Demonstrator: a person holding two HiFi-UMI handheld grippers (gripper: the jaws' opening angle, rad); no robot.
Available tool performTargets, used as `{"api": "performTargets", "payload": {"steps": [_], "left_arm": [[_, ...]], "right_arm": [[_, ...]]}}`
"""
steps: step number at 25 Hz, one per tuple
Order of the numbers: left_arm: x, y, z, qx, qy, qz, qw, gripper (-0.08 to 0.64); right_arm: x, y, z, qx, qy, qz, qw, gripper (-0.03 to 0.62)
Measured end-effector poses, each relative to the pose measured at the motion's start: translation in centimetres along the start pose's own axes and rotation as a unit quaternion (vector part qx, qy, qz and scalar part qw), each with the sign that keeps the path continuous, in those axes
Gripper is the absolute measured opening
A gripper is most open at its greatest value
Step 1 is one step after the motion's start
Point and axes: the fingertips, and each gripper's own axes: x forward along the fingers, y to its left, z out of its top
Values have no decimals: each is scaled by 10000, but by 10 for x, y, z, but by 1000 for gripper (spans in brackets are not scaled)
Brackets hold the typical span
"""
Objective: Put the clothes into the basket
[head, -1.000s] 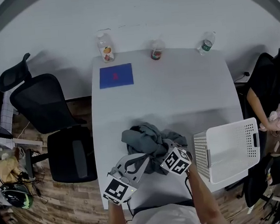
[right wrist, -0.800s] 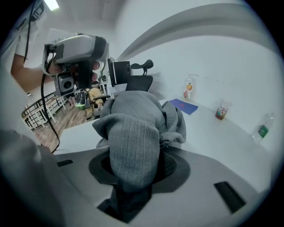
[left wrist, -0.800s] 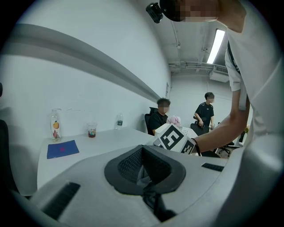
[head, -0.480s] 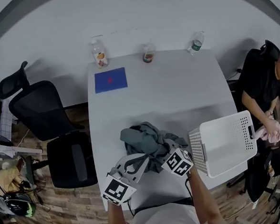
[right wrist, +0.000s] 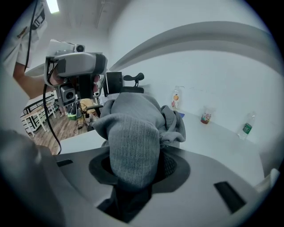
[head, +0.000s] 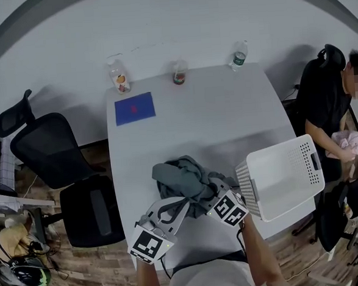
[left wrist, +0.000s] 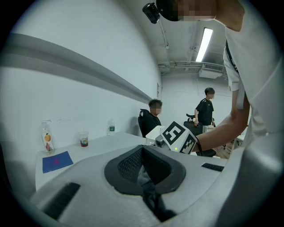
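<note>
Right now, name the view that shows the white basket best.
The head view: the whole basket sits open at the table's right edge. The left gripper view shows only a white corner of it; the right gripper view catches a sliver at its edge.

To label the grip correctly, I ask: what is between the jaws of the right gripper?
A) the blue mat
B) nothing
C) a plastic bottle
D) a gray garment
D: in the right gripper view, the right gripper is closed on a thick fold of the gray garment, which bulges out from between its jaws.
</note>
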Motion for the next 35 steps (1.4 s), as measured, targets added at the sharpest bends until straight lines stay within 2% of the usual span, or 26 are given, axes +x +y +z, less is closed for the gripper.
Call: {"api": "performTargets", "payload": {"steps": [3, 6, 9, 13, 30, 35], "left_arm": [[1, -5, 4, 95, -44, -71, 9999, 2], [1, -10, 12, -16, -27, -40, 10000, 2], [0, -14, 19, 158, -45, -79, 9998, 2], [-3, -20, 32, 104, -79, -18, 9999, 2], [-15, -52, 84, 828, -296, -106, 9961, 2], [-20, -60, 108, 1174, -595, -198, 9911, 2]], "right_arm": [[-8, 0, 5, -72, -54, -81, 9999, 155], [-17, 1, 10, -149, -105, -147, 9997, 155], [-27, 1, 19, -160, -234, -226, 9993, 155], [-44, 0, 33, -206, -412, -349, 9983, 155], [-113, 4, 77, -491, -914, -836, 9911, 155], [-131, 4, 89, -538, -1064, -989, 9879, 155]]}}
